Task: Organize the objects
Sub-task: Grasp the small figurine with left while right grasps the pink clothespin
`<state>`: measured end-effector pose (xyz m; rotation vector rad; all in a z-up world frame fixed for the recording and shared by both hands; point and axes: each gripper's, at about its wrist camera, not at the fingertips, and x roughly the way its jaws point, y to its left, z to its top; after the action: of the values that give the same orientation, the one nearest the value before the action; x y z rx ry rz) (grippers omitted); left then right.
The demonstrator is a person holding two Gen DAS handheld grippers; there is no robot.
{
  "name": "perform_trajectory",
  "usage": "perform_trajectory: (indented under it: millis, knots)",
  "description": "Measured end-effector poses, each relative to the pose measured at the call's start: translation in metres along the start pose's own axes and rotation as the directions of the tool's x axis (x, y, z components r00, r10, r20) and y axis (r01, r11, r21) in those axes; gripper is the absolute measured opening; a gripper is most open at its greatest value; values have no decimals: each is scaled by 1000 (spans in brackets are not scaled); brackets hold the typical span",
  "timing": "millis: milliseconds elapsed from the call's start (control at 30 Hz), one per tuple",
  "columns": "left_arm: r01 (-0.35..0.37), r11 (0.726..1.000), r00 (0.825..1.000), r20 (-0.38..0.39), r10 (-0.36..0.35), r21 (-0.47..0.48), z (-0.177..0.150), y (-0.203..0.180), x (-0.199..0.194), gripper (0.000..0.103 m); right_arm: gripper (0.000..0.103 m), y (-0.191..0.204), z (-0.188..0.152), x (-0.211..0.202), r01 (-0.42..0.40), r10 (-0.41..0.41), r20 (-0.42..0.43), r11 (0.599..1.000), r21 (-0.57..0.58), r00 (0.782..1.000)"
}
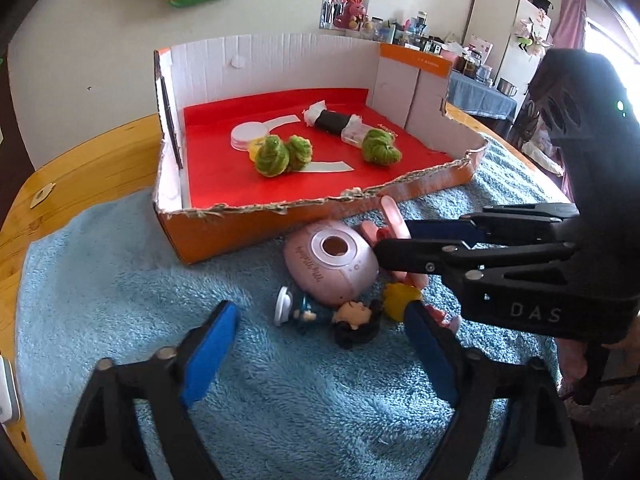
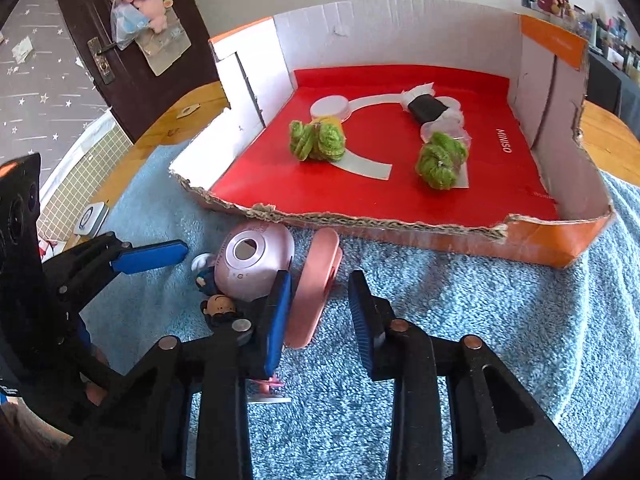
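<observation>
Right wrist view: the right tongs [image 2: 320, 316], parted narrowly, straddle a pink clip [image 2: 316, 280] lying on the blue towel [image 2: 460, 320] that covers the wooden desk [image 2: 192, 108]; neither pad visibly presses on it. Left wrist view: the left tongs [image 1: 320, 356] stand wide over a dark-haired figurine [image 1: 356, 320]. Just beyond, touching the figurine, rests a pink toy camera [image 1: 330, 260], with a yellow piece [image 1: 400, 300] beside it. Farther back, the cut-down cardboard box [image 1: 224, 232] with a red floor holds three green yarn bundles [image 1: 276, 156], a white lid [image 1: 248, 136] and a black-wrapped roll [image 1: 334, 122]
</observation>
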<state>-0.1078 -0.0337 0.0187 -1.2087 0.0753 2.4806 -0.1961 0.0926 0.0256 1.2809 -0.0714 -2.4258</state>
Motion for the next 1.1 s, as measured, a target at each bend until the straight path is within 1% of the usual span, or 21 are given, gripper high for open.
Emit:
perform_trajectory:
  millis: [33, 67, 167, 400, 433, 600, 867, 1033, 1100]
  knots:
    - [2, 1000, 1000, -5, -2, -4, 0, 2, 1, 69, 23, 0, 0, 1, -6, 6, -3, 1000, 1, 1000]
    - [10, 1000, 1000, -12, -10, -11, 1, 3, 2, 67, 22, 0, 0, 1, -12, 12, -4, 1000, 3, 1000]
    - [28, 999, 1000, -10, -28, -24, 1, 7, 1, 63, 19, -1, 0, 1, -19, 19, -7, 1000, 6, 1000]
    - [29, 999, 1000, 0, -29, -24, 0, 5, -1, 58, 15, -4, -2, -2, -38, 38, -2, 999, 18, 999]
    - [31, 999, 1000, 2, -31, -27, 0, 5, -2, 55, 15, -4, -2, -3, -42, 42, -1, 999, 19, 999]
    - [29, 998, 1000, 9, -29, -48, -1, 5, -5, 55, 13, -7, -5, -10, -68, 67, 17, 997, 39, 998]
    - [24, 994, 999, 29, -21, -102, -3, 6, -10, 55, 13, -14, -12, -20, -79, 77, 34, 995, 63, 996]
    - [-8, 994, 999, 37, 12, -112, -7, 4, -13, 54, 13, -18, -19, -25, -80, 77, 43, 994, 77, 996]
    - [-9, 992, 999, 36, 14, -126, -11, 6, -15, 54, 13, -20, -23, -28, -74, 70, 49, 994, 80, 996]
